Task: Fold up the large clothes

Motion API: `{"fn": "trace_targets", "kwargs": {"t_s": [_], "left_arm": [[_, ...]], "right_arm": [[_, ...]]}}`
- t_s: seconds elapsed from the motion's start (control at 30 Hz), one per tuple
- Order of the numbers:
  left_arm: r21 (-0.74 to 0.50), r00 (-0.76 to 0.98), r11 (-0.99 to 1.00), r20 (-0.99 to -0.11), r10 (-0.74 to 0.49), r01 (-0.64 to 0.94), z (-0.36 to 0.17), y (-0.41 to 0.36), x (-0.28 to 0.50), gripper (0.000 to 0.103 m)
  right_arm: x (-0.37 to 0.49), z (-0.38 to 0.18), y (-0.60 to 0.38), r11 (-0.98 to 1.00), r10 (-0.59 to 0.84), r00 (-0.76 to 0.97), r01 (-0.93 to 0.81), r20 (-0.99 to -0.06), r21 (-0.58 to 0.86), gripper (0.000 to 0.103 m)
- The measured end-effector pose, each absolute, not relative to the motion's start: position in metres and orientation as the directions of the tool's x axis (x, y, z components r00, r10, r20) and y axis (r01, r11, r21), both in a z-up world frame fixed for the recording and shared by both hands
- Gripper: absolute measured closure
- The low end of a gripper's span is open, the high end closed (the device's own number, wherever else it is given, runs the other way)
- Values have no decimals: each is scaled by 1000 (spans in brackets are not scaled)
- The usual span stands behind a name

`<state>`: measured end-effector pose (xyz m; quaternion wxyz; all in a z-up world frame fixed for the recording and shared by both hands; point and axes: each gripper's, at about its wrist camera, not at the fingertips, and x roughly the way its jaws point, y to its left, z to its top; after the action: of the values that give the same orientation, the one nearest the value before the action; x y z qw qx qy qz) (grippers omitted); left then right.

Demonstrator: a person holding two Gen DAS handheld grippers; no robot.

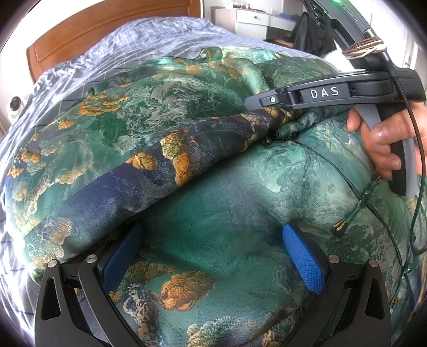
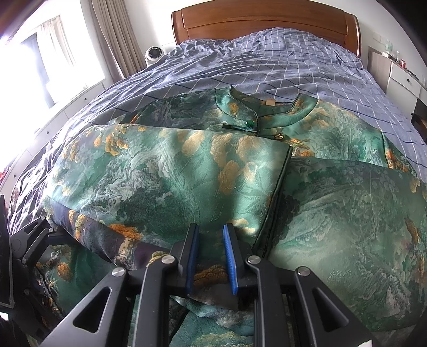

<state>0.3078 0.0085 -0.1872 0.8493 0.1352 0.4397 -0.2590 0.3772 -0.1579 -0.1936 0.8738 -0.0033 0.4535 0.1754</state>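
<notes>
A large green brocade garment (image 2: pixel 165 170) with orange and gold patterns lies spread on the bed, one side folded over the middle. Its stand-up collar (image 2: pixel 256 109), with a green bead fastening, points toward the headboard. In the left wrist view the same garment (image 1: pixel 240 192) fills the frame. My left gripper (image 1: pixel 217 248) is open wide with its blue pads (image 1: pixel 301 256) resting on the cloth; the left pad is partly under the folded edge. My right gripper (image 2: pixel 210 229) is shut on a bunched fold of the garment. In the left wrist view a hand (image 1: pixel 384 141) holds the right gripper (image 1: pixel 263 106).
The bed has a blue checked duvet (image 2: pixel 267 61) and a wooden headboard (image 2: pixel 264 21). A small white round camera (image 2: pixel 154 53) sits by the curtained window (image 2: pixel 53 61). White drawers (image 2: pixel 403 77) stand on the right. Dark clothes (image 1: pixel 315 34) hang beyond the bed.
</notes>
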Motion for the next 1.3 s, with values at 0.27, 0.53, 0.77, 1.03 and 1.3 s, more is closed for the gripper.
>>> {"fn": "trace_targets", "kwargs": {"t_s": [0.27, 0.53, 0.77, 1.03, 1.3], "left_arm": [[2, 479, 829, -817, -321, 559, -187, 8, 308, 0], [2, 479, 829, -817, -321, 559, -187, 8, 308, 0], [2, 479, 829, -817, -321, 559, -187, 8, 308, 0], [2, 479, 829, -817, -321, 559, -187, 8, 308, 0], [2, 479, 829, -817, -321, 559, -187, 8, 308, 0]], "right_arm": [[378, -193, -157, 939, 301, 526, -311, -795, 149, 84], [377, -193, -157, 939, 300, 528, -310, -795, 149, 84], [378, -192, -156, 940, 293, 525, -312, -799, 139, 84], [378, -192, -155, 940, 291, 525, -312, -800, 138, 84], [377, -192, -155, 940, 292, 526, -312, -799, 138, 84]]}}
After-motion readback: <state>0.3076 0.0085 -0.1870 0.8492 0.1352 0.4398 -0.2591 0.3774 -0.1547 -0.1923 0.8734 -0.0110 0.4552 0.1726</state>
